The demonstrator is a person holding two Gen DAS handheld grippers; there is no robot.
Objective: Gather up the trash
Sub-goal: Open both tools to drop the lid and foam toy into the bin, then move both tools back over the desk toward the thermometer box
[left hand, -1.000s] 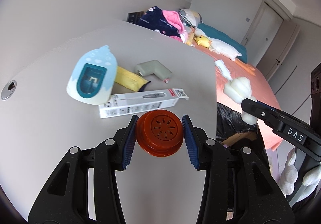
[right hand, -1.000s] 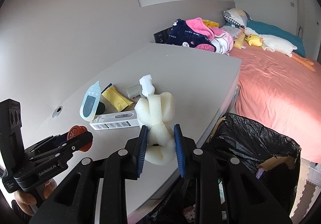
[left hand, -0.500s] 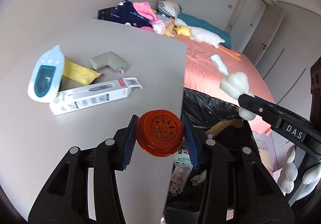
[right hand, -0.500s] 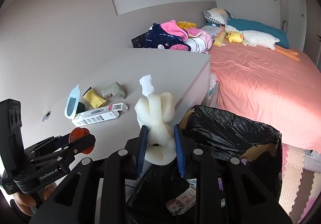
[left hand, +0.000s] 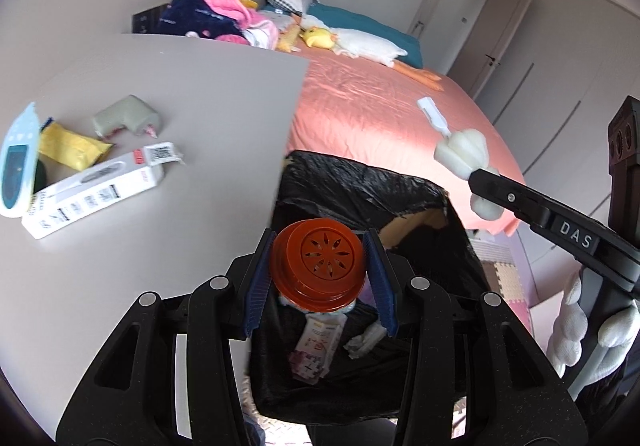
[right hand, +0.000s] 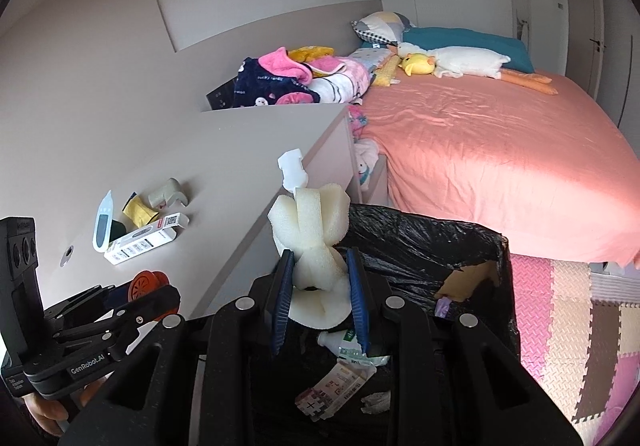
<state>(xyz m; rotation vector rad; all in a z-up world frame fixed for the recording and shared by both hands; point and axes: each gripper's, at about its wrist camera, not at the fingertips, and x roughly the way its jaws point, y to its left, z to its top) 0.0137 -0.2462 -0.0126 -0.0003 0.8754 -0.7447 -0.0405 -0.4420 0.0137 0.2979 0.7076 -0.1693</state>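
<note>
- The orange lid [left hand: 318, 264], round with a star-shaped vent pattern, sits clamped between the blue pads of the left gripper [left hand: 319, 278], held over the open mouth of the bin bag [left hand: 360, 186]; its lower rim hides part of the rubbish beneath.
- The white foam piece [right hand: 310, 242], with a small white plastic tab sticking up from its top, is squeezed between the pads of the right gripper [right hand: 318, 300], also above the bag; its bottom end is hidden behind the gripper body.
- Inside the black bag, a printed carton [right hand: 340, 386] and a plastic bottle [right hand: 348, 346] can be made out, along with crumpled paper; the rest of the contents is lost in shadow and behind the gripper frames.
- A brown cardboard edge [right hand: 470, 278] shows through a tear in the bag's far rim, so a box seems to hold the liner, though most of it is covered.
- On the grey counter [left hand: 180, 94] just beside the bag lie a white thermometer box [left hand: 96, 194], a yellow packet [left hand: 72, 146], a grey angled piece [left hand: 126, 118] and a light-blue device [left hand: 16, 166], which is partly cut off by the lens edge in the left wrist view.
- Something dark lies under the blue device; what it is cannot be told.
- Beyond, a bed [right hand: 500, 150] with a salmon sheet carries a plush duck [right hand: 448, 64] and piled clothes [right hand: 288, 80].
</note>
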